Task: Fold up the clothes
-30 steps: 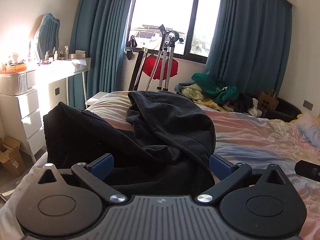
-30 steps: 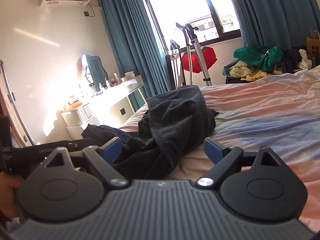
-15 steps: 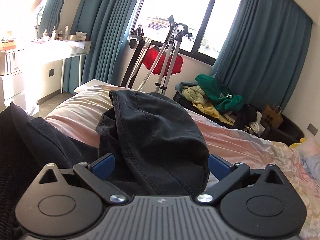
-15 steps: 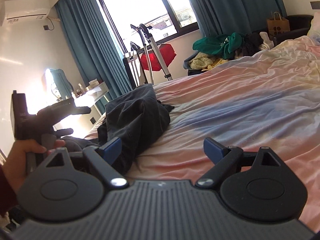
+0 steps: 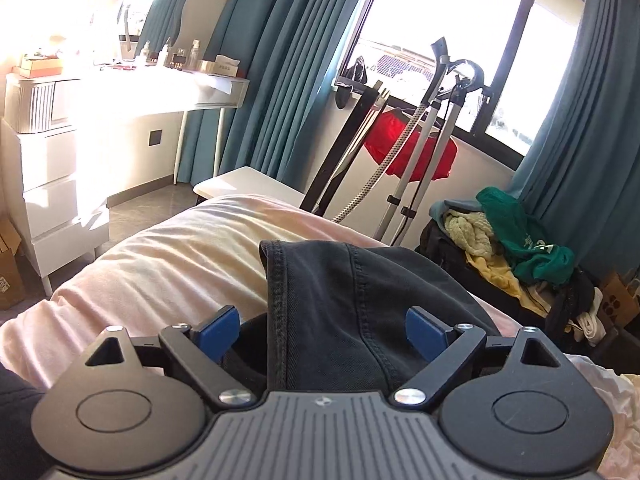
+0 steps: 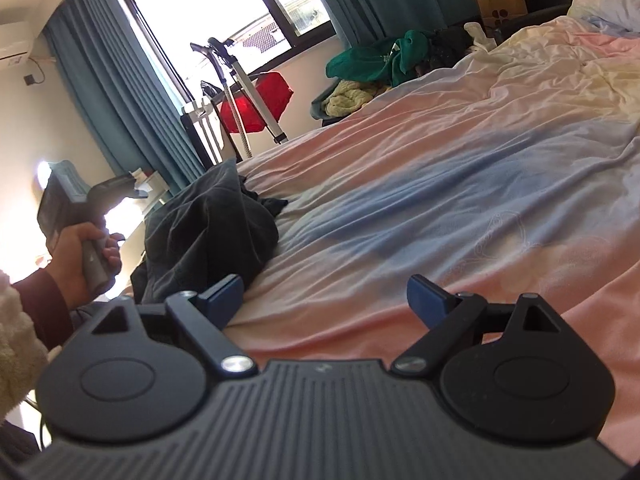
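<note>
Right now the left gripper (image 5: 322, 334) sits low over the dark garment (image 5: 360, 300), jaws closing, w/ a seamed fold of the cloth lying between the blue pads (image 5: 219, 330) but the pads not yet pressing on it. The garment is a crumpled heap near the foot edge of the bed (image 5: 168, 264), on the pale pink-and-cream sheet.

From the right wrist view, the right gripper (image 6: 324, 298) has its jaws spread wide, nothing between them, just bare pink-blue sheet (image 6: 420, 208) below. Its left pad (image 6: 224, 296) is just beside the garment's (image 6: 208, 232) near edge; can't tell if it touches. Further left, a hand (image 6: 80, 252) in a dark red sleeve w/ a fluffy cream cuff grips the handle of the other gripper.

Background: teal curtains (image 5: 280, 80), bright window (image 5: 432, 32), a garment steamer stand (image 5: 436, 120) w/ something red (image 5: 412, 156) hung behind it, a white dressing table (image 5: 168, 92) w/ bottles, and a pile of green and yellow clothes (image 5: 516, 248) by the far side. A brown paper bag (image 6: 500, 6) stands past the bed.
</note>
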{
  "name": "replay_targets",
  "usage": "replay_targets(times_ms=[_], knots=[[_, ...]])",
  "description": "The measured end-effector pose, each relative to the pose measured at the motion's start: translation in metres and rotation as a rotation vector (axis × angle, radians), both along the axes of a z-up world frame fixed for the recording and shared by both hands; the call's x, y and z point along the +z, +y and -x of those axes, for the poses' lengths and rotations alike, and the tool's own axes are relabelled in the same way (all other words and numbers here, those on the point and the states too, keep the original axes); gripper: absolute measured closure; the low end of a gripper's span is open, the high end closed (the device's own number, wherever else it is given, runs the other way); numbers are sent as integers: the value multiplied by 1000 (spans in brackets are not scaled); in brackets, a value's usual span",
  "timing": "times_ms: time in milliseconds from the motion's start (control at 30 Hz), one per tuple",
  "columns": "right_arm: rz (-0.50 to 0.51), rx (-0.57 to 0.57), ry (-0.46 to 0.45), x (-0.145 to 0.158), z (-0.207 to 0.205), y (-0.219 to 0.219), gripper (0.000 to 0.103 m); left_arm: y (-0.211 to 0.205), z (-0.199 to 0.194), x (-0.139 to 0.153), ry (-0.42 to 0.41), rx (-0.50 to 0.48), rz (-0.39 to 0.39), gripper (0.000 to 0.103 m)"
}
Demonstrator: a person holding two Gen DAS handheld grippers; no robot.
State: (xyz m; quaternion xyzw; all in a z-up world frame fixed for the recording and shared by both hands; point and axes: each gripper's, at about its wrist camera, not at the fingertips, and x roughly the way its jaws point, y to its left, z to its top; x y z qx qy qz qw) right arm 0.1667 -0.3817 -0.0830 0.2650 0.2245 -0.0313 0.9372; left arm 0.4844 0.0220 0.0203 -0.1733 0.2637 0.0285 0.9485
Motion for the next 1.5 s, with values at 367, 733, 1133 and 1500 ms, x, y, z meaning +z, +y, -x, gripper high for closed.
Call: replay_targets(times_ms=[367, 733, 1133, 1500], knots=[[49, 51, 73, -31, -48, 19, 12, -14, -74, -12, -17, -115, -99, 97], [-30, -70, -38, -3, -7, -16, 12, -193, 19, 129, -309, -602, -223, 99], [-167, -318, -145, 12, 79, -95, 11, -429, 164, 40, -259, -1066, -268, 99], [-335, -404, -203, -18, 90, -131, 11, -397, 219, -84, -81, -1137, -147, 34]])
